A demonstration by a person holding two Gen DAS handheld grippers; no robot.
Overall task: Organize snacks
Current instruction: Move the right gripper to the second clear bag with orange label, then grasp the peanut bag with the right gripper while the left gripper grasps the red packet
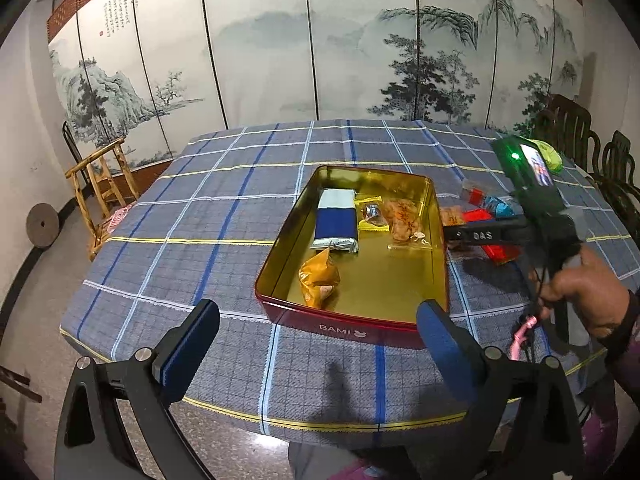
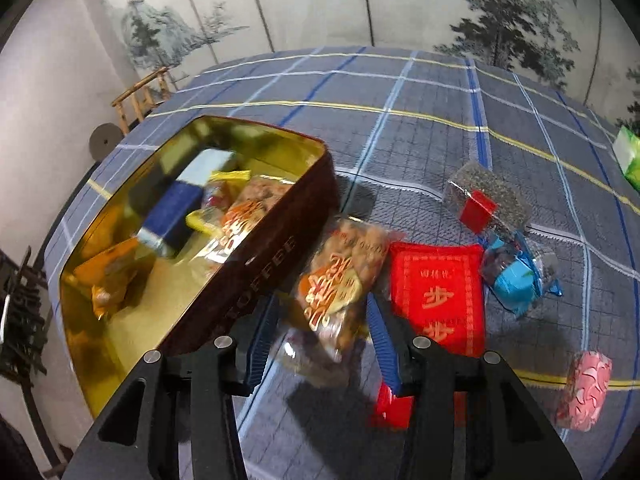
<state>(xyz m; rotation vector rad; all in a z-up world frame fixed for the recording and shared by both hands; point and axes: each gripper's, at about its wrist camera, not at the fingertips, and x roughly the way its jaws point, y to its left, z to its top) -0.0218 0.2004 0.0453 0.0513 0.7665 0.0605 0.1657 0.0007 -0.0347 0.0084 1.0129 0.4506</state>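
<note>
**One peanut packet between the right tongs, just outside the tin**

One clear peanut packet (image 2: 340,280) sits between the right tongs (image 2: 320,344), long axis pointing away, pads seemingly closing on it, just right of the gold tin (image 2: 256,268). Left tongs (image 1: 316,344) gape empty.

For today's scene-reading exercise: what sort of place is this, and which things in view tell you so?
Probably a dining room in a home or a restaurant's private room: a table under a plaid cloth, carved wooden chairs beside it, and a painted landscape screen behind. The snack tin suggests everyday use.

Black two-finger grippers with blue ribbed pads (image 2: 383,336), silver screws and "DAS" lettering.
</note>
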